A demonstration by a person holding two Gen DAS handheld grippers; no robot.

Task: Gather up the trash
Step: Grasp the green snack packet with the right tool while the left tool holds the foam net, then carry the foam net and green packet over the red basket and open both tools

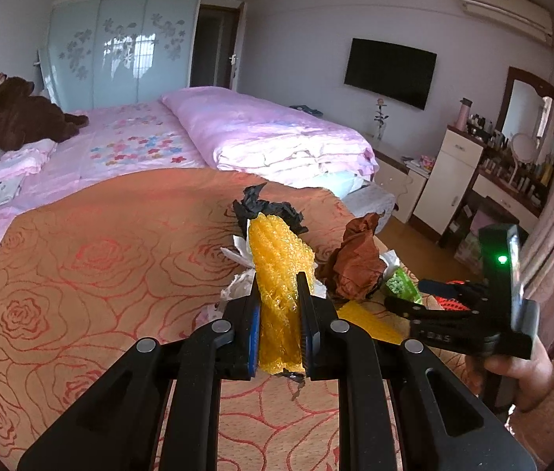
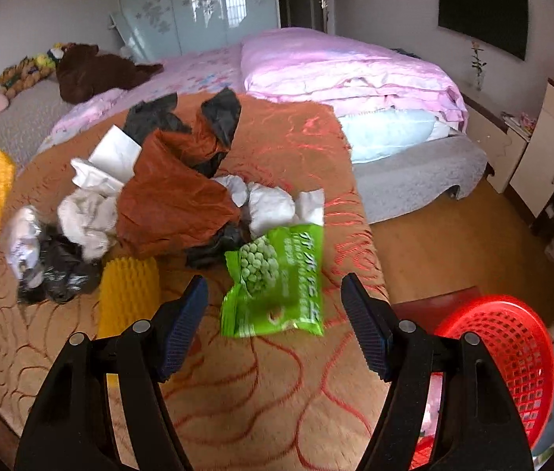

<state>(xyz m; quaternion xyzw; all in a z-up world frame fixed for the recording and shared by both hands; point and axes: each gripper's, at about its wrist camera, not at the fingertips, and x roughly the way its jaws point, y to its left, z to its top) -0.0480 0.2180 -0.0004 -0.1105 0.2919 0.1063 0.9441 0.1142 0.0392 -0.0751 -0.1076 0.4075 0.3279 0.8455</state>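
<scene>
Trash sat heaped on the orange cloth [image 2: 269, 400]. Your left gripper [image 1: 280, 294] was clamped on yellow wrap [image 1: 277, 274], raised off the cloth. Your right gripper [image 2: 275, 306] gaped wide, holding nothing, the green bag [image 2: 277, 282] between its fingers, red basket [image 2: 512, 349] to its right.

A: Open cloth around the trash heap [image 2: 151, 196]?
B: Bare orange tablecloth [image 2: 261, 404] is seen nearside and left of it.
A: Obstructions?
B: The green snack bag [image 2: 277, 282] is laid against its right edge; the red basket [image 2: 508, 353] is set beyond, off-table.
</scene>
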